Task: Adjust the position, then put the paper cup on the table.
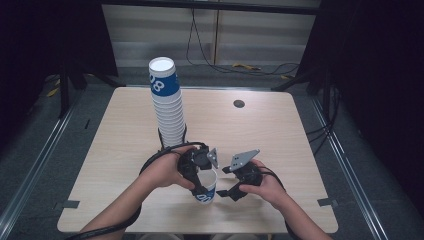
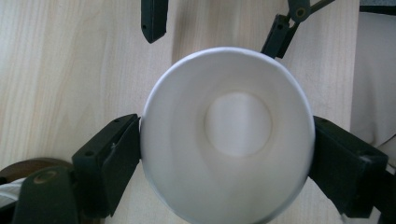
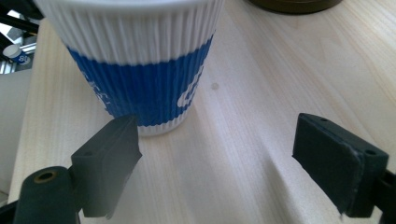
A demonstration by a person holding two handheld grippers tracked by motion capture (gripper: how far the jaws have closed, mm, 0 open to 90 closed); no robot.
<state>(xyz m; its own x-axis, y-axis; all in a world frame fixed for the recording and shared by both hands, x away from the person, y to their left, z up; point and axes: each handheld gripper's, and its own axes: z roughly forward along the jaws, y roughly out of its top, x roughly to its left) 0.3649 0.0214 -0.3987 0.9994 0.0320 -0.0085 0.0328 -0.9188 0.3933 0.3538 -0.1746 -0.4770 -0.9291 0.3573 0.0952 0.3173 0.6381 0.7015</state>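
We have one paper cup (image 1: 206,189) standing near the counter's (image 1: 280,135) front edge, left fingers (image 2: 109,161) around its rim, right fingers (image 3: 341,161) wide open and empty beside it; the tall stack (image 1: 167,107) waits behind.

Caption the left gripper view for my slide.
Left gripper straddles an upright white cup from above.

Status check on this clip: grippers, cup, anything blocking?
Left gripper jaws around single paper cup, upright on table. Right gripper open, empty, beside cup. Cup stack stands behind, nothing blocking.
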